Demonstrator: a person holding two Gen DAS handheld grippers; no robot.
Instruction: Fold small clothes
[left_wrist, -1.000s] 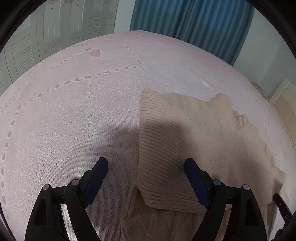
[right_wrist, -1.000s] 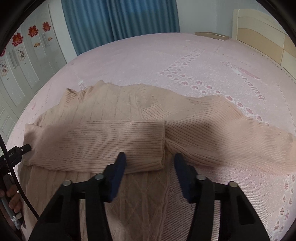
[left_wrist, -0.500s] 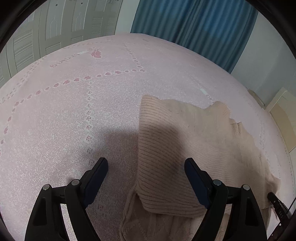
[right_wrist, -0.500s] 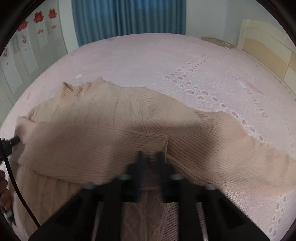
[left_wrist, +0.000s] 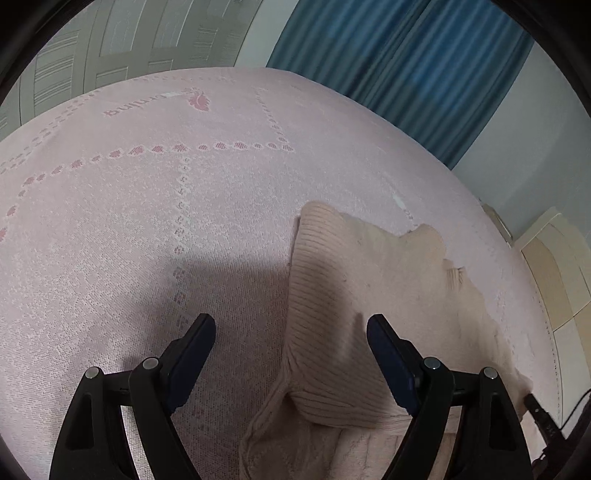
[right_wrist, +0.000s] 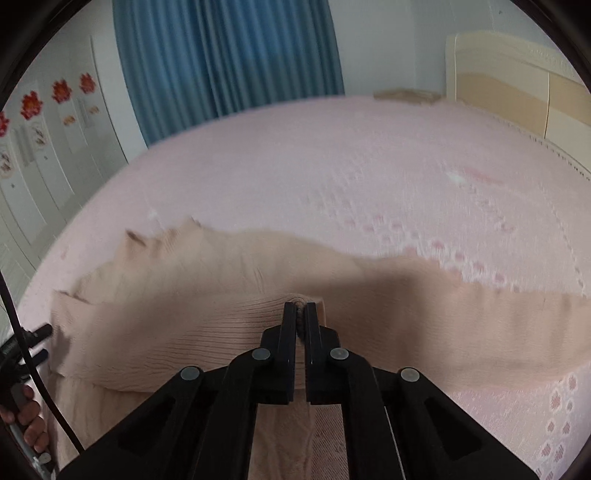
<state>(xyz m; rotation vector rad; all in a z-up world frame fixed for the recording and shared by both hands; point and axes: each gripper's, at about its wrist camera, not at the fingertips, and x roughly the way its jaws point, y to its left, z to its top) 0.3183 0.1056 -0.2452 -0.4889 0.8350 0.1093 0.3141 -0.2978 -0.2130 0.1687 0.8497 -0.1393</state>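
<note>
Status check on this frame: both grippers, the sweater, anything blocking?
Right gripper shut on folded sleeve cuff. Left gripper open above sweater edge, holding nothing. Sweater flat on pink bedspread, other sleeve still out. Nothing blocking.

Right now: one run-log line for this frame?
stage: sleeve fold | right gripper: shut on sleeve cuff | left gripper: open, over sweater edge | surface: pink bedspread

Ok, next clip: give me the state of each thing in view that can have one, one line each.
sweater: flat on the bed, partly folded.
left sleeve: folded across the body, cuff pinched.
right sleeve: stretched out on the bedspread, unfolded.
right gripper: shut on the left sleeve's cuff.
left gripper: open, holding nothing.
curtain: drawn.
</note>
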